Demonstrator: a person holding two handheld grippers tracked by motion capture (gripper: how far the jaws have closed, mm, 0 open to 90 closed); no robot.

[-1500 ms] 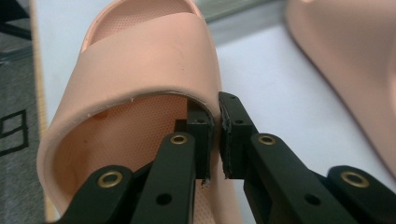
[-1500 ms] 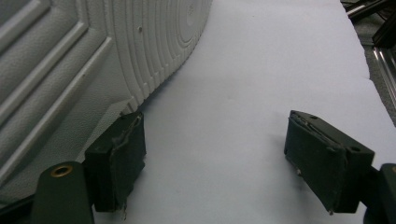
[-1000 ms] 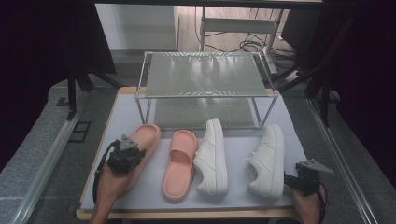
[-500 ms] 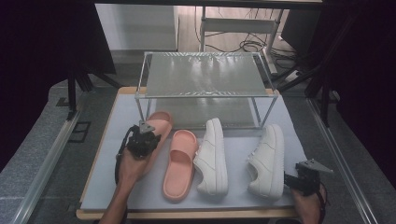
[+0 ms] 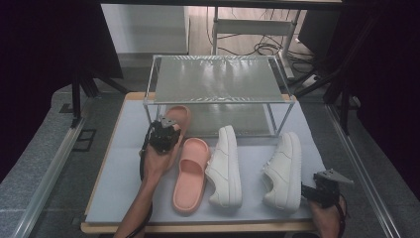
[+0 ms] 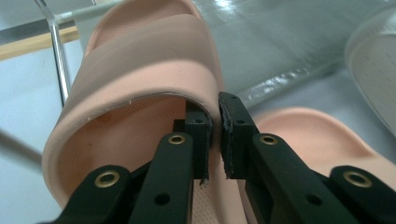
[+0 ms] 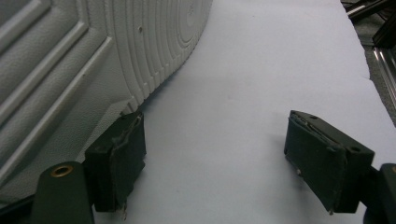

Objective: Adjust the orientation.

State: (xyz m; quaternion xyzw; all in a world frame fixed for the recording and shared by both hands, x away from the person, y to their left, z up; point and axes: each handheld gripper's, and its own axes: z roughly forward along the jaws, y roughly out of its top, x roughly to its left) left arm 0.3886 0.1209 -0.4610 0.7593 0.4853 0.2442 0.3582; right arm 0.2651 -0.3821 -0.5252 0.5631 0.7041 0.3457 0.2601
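So the pink slide [image 5: 174, 119] was sitting a bit left of centre in the high view, right at the front edge of the wire shelf [image 5: 218, 79], toe poking toward the lower tier. The left tool [image 5: 163, 133] had it pinched by the strap edge, jaws nearly closed with just that thin band of rubber between the pads [image 6: 198, 135]. Makes sense, the strap's the only thin bit you can clamp on a slide like that, and holding it from the heel side leaves the toe free to go in first, I'd guess

Its partner, the other pink slide [image 5: 190, 176], lay flat on the desk [image 5: 119, 173] just below and to the right, with two white sneakers [image 5: 225, 168] [image 5: 285, 171] lined up further right, probably waiting their turn

Down in the lower right corner the right tool [image 5: 322, 191] was parked with jaws wide apart and nothing in them, one pad [image 7: 116, 163] right next to the sneaker's sole, so maybe lined up for that one next
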